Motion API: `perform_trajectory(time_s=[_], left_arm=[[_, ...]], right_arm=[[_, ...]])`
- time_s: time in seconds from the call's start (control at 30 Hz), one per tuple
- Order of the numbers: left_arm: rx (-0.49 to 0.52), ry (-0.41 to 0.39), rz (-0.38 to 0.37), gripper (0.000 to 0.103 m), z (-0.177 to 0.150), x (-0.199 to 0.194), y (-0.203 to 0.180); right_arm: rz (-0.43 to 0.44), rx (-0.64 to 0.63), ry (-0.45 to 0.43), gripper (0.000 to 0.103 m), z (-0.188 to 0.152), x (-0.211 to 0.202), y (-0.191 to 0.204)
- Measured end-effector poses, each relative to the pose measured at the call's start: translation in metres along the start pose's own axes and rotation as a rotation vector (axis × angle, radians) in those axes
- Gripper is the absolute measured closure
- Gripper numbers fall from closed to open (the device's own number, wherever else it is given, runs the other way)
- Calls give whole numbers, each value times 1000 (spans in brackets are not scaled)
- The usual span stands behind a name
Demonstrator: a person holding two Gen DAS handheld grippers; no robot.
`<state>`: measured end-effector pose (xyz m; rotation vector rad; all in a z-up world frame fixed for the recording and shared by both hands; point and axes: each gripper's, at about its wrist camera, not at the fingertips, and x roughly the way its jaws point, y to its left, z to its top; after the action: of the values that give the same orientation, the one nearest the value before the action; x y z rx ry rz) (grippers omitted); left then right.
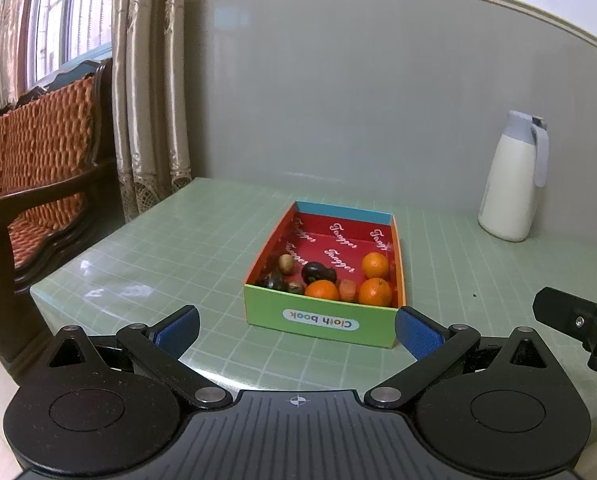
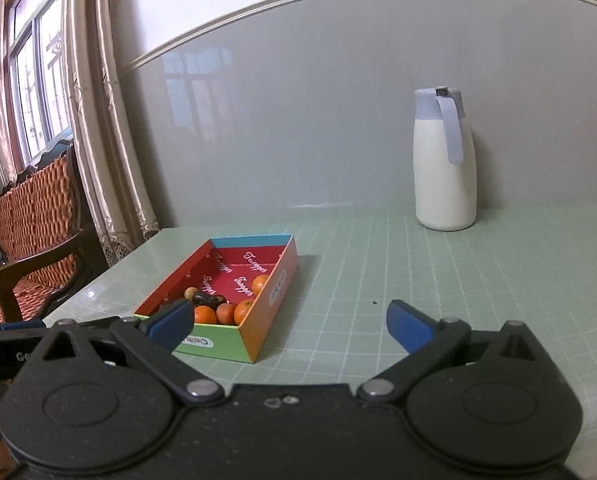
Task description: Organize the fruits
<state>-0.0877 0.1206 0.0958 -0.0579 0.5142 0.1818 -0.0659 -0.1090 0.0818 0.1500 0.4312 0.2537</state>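
Both left gripper and right gripper spread wide and empty, short of the box on the table holding oranges: probably firm, rollable, best pinched across the middle

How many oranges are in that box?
3. One by the right wall, one in the near right corner, one against the near wall's middle. A smaller orange-coloured fruit lies between them.

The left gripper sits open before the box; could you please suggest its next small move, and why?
Probably ease the left gripper forward over the box toward the near orange: its fingers are open, empty, and short of the fruit.
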Motion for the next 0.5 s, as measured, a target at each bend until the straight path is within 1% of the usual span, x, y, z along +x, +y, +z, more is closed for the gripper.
perform_trajectory(time_s=[0.2, 0.5], left_arm=[[9, 8, 3, 0, -2, 3, -1], [19, -2, 9, 0, -2, 2, -1]], right_arm=[[7, 2, 4, 0, -3, 1, 4], [14, -12, 6, 0, -3, 3, 12]])
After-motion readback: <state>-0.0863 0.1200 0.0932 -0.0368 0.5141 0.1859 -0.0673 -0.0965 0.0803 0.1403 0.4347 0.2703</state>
